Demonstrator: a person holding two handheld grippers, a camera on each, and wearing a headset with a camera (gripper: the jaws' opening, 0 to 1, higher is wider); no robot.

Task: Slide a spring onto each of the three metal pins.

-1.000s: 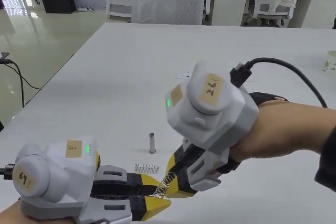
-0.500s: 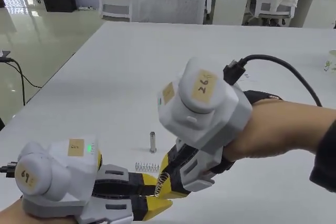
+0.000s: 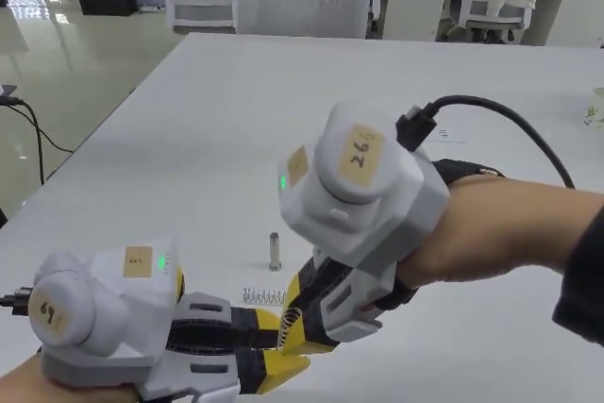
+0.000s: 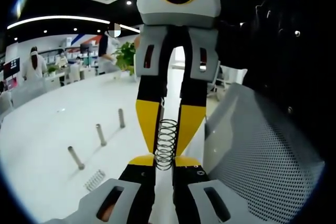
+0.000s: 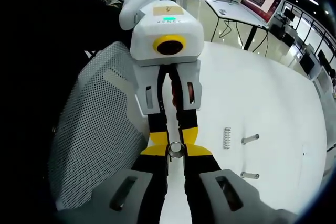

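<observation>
**Spring pinched tip to tip, all three pins bare**

Nearest me: left gripper (image 4: 165,162) and right gripper (image 5: 176,153) meet nose to nose, both sets of jaws closed down on the same spring (image 4: 167,142). Left nips its near end, right flanks most of its length. Can't tell which one carries the load. The coil looks soft, so my read is a light squeeze, and let one side go only once the other has it firm, or it pings away. Hold near one end, bore open, free end proud for threading. Next out: spare spring (image 4: 94,179) flat on the table (image 3: 236,120). Beyond it near pin (image 4: 76,157), middle pin (image 4: 100,134), far pin (image 4: 122,117), upright in a row. Come down coaxial on the pin, no side load
</observation>
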